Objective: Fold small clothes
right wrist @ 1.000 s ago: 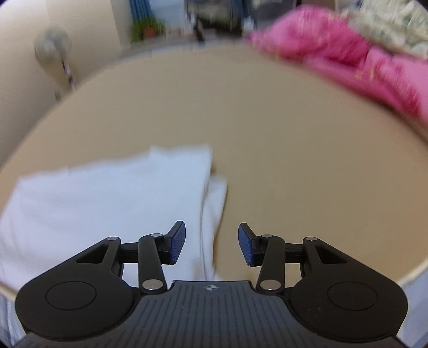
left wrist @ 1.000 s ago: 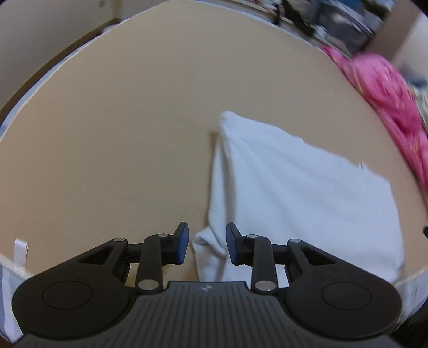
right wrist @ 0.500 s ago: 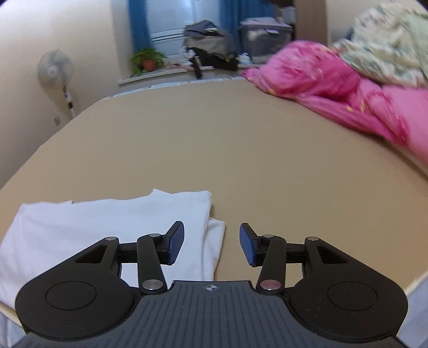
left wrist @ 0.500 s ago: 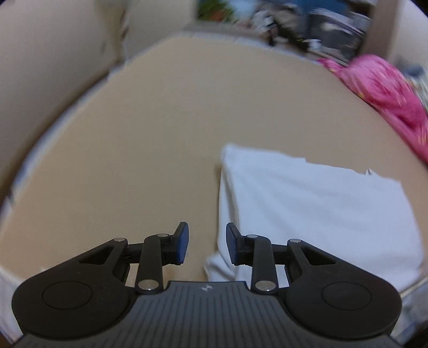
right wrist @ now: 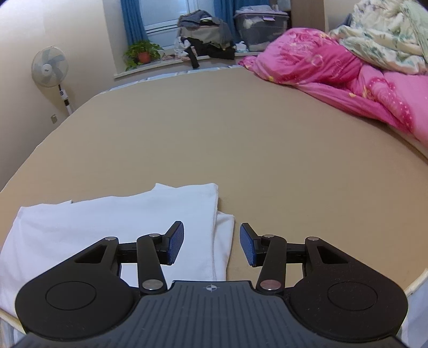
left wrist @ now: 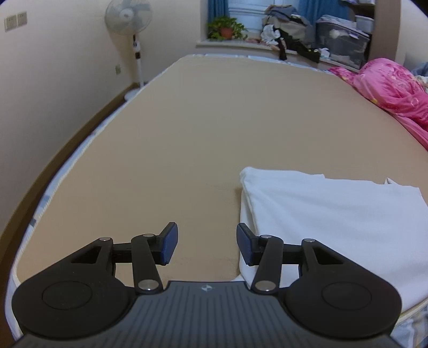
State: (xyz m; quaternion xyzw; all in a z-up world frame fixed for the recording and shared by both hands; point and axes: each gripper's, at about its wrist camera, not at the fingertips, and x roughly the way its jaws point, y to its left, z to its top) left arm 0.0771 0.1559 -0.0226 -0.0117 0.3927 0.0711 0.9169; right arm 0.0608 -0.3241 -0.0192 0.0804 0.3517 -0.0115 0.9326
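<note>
Left claw (left wrist: 206, 247) has just spread wider, empty beside the white garment (left wrist: 334, 214); right claw (right wrist: 211, 247) gapes empty.

- big bed (left wrist: 214, 128) with a tan sheet, fills most of both views
- cream walls (left wrist: 53, 80), brown skirting along the floor
- standing fan (left wrist: 128, 18) in the corner
- window sill (right wrist: 165, 63) with a potted plant (right wrist: 143, 52), clothes pile (right wrist: 206, 32), blue curtains (right wrist: 132, 24)
- pink duvet (right wrist: 334, 69) bunched at the far side

A folded white garment (right wrist: 112, 227) lies on the tan bed (right wrist: 240, 139). The right hand-held gripper (right wrist: 211, 246) hovers over the garment's right edge, jaws apart and holding nothing. Beyond the garment lies a pink quilt (right wrist: 334, 69).
</note>
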